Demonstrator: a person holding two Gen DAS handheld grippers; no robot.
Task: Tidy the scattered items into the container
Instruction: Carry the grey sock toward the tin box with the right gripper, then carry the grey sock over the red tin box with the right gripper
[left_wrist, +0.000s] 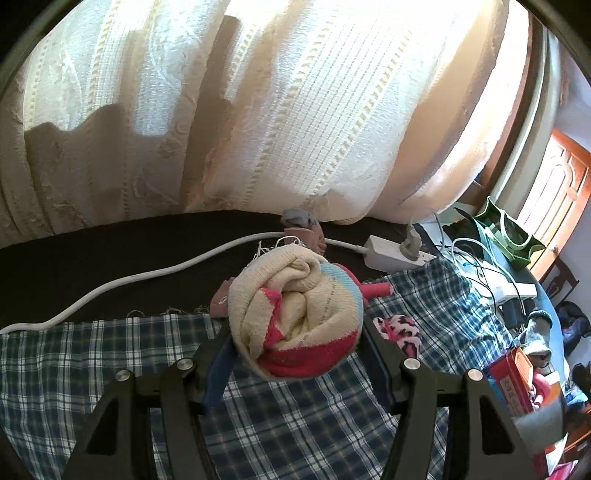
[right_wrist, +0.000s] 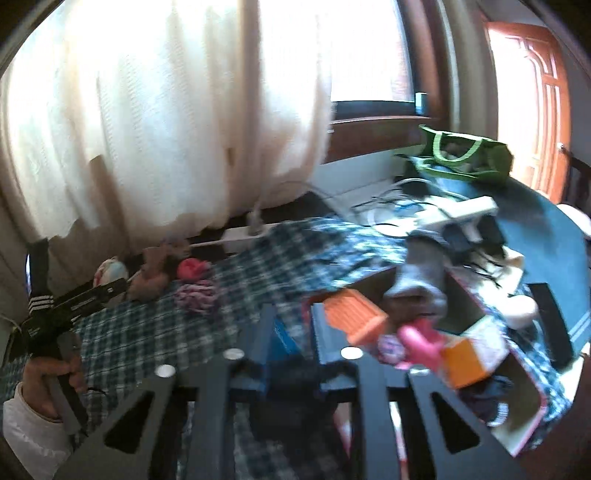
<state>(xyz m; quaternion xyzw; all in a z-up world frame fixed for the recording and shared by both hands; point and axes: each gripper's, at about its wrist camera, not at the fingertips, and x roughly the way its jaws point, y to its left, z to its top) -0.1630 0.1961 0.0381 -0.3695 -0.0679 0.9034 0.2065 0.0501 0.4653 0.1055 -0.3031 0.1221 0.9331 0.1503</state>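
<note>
On the plaid-covered worktop (left_wrist: 110, 354), left claw (left_wrist: 295, 354) grips a rolled sock (left_wrist: 295, 314); right claw (right_wrist: 291, 332) narrow, empty. Box (right_wrist: 532, 417) part-filled; pink socks (left_wrist: 400, 332) remain outside.

The whole right wrist view is smeared with motion blur, so the pink-rimmed cardboard box (right_wrist: 532, 398) shows only vague orange, pink and grey shapes inside. In the left wrist view, the rolled cream, pink and blue sock (left_wrist: 295, 317) hides the fingertips clamping it.
</note>
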